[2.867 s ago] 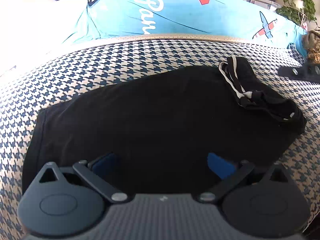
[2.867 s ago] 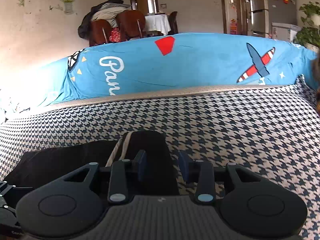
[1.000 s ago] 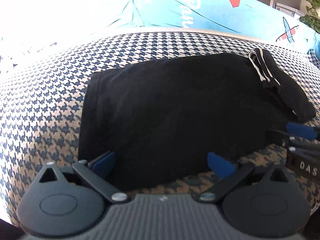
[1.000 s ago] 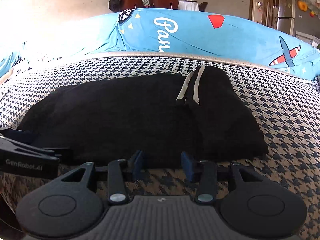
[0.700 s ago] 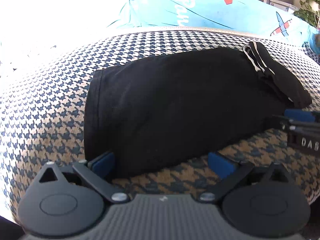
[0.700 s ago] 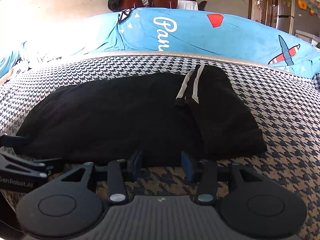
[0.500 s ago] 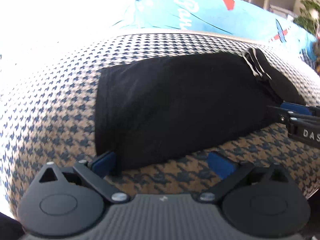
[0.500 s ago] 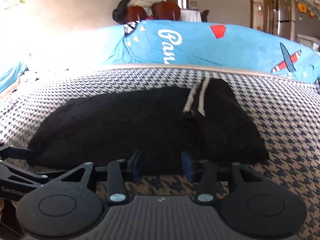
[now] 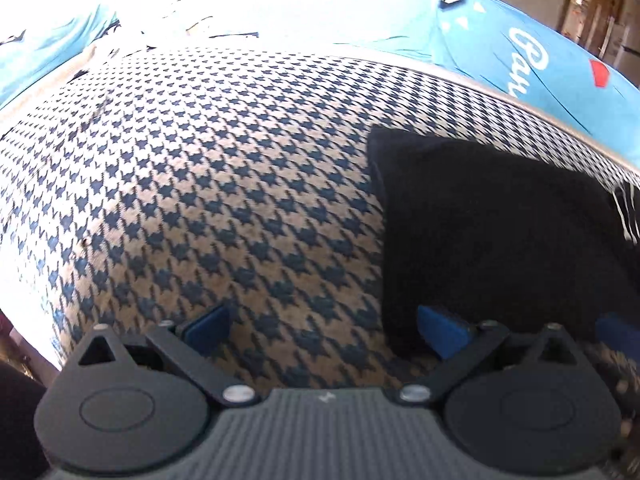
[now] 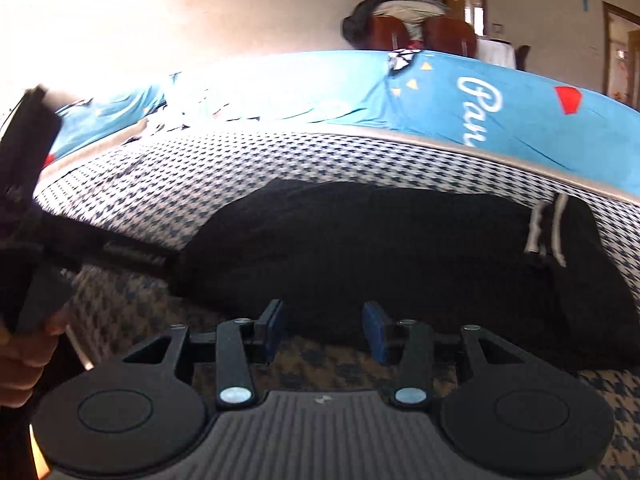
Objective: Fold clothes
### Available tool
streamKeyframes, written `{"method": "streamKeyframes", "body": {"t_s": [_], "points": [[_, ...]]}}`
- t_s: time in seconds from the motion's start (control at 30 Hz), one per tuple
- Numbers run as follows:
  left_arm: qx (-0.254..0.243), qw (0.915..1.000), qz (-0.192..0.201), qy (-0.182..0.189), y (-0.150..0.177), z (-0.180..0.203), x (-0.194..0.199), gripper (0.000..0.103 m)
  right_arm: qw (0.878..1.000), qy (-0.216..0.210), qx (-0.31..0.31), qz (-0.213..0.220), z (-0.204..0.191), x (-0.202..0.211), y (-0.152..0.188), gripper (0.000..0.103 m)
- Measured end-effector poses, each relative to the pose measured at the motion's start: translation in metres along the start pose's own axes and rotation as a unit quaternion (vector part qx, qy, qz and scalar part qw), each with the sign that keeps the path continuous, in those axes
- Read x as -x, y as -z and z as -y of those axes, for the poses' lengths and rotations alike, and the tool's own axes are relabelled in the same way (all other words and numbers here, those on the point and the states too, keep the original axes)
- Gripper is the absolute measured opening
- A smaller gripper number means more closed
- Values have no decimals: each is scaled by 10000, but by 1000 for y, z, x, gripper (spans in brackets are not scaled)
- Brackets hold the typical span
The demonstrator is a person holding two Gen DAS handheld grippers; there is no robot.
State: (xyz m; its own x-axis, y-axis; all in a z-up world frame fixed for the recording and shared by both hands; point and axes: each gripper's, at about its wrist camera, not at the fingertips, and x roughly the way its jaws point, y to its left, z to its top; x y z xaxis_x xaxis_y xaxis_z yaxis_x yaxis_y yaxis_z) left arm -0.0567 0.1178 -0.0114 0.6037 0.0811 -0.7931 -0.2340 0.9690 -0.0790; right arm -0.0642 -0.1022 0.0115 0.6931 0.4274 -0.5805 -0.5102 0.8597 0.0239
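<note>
While spread wide over the checked bed (image 9: 224, 184), left tool (image 9: 322, 326) grasping nothing, touching black clothes (image 9: 500, 236) corner. Right tool (image 10: 322, 326) likewise parted, empty, just before the clothes' near edge.

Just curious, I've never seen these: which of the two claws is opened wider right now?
The left claw: its blue pads sit far apart, beside the black garment. The right claw is open too, but narrower.

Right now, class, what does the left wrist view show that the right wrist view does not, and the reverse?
Only the left view shows the left hand-held gripper open, one pad by the black garment's near corner. Only the right view shows the right hand-held gripper open at the garment's near edge, a hand, and chairs. Both show the garment, checked cover and blue sheet.
</note>
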Motion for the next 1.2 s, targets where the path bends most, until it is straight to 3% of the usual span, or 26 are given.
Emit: {"method": "streamKeyframes", "body": {"t_s": [0.3,0.73,0.9,1.1,1.2], "points": [[343,9993,-47,-172,-7,-15,-1,103,9975,-568,414,-72,-35,-14,1,44],[781,9969,-121,3,-17,-25,-6,103,9811,-724,1794,-71,-78,-49,-6,44],[695,9972,-187,196,-20,-21,-6,103,9824,-679,1737,17,-77,-60,-4,44],[661,9926,-478,905,-33,-15,-8,103,9860,-706,1506,111,-67,-63,-6,17],[739,9874,-662,1232,-42,-14,-12,103,9905,-794,1116,106,-56,-63,-10,11]]}}
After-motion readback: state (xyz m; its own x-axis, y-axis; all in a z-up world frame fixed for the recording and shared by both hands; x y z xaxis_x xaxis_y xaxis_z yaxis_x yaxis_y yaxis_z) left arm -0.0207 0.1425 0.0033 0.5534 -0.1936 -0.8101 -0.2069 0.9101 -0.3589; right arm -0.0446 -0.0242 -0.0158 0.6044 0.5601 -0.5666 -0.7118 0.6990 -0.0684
